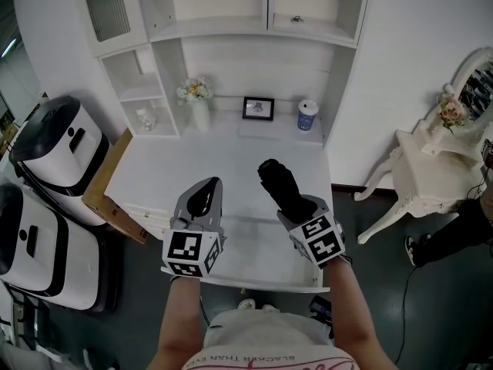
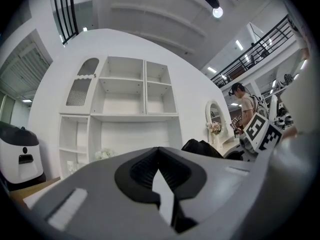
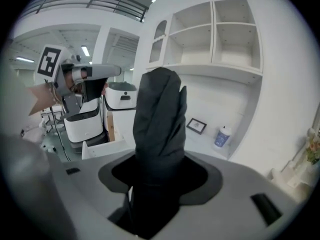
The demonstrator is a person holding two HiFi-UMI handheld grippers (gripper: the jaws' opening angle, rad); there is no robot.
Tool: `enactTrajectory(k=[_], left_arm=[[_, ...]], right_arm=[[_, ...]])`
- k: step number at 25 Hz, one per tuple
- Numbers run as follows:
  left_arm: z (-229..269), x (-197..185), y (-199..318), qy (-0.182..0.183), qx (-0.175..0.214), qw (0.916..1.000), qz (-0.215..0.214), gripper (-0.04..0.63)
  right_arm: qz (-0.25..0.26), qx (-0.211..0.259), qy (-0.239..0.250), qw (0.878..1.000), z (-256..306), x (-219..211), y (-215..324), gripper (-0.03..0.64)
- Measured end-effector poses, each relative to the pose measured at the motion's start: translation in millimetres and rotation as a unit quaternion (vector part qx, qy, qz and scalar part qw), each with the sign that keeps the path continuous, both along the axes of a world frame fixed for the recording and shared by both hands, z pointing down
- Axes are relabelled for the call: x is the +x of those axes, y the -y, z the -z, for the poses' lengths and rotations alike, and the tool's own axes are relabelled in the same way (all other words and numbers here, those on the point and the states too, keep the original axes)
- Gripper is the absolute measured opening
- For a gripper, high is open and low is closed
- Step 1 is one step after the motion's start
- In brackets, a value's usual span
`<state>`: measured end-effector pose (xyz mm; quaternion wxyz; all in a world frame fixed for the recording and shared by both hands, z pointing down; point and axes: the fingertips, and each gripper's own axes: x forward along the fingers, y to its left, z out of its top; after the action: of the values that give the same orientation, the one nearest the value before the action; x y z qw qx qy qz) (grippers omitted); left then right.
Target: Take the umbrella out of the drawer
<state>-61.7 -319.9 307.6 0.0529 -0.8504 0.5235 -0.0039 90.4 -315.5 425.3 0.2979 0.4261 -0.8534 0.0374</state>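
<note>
right claw (image 3: pixel 159 184) clamps umbrella (image 3: pixel 160 114), left gripper view adds standing person (image 2: pixel 246 104)

Umbrella (image 1: pixel 281 185) above desk (image 1: pixel 177 177), vase (image 1: pixel 199 115) left of frame (image 1: pixel 258 108)

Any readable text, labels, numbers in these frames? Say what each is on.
"BLACKER THAN EV": upside down on the person's shirt, cut off at the frame edge.
Blue cup: print too small to read.
Framed picture: too small to read.
Marker cubes: patterns only.
</note>
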Motion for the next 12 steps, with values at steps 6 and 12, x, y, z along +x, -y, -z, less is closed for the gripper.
enactTrajectory(k=[6, 12], left_arm=[[8, 2, 1, -0.001, 0.009, 1.0000, -0.004, 0.009], [15, 1, 4, -0.004, 0.019, 0.9998, -0.002, 0.009]], right_arm=[[-0.030, 0.049, 0.030, 0.998, 38, 12, 2, 0.238], [-0.053, 0.098, 0.056, 0.992, 70, 20, 4, 0.238]])
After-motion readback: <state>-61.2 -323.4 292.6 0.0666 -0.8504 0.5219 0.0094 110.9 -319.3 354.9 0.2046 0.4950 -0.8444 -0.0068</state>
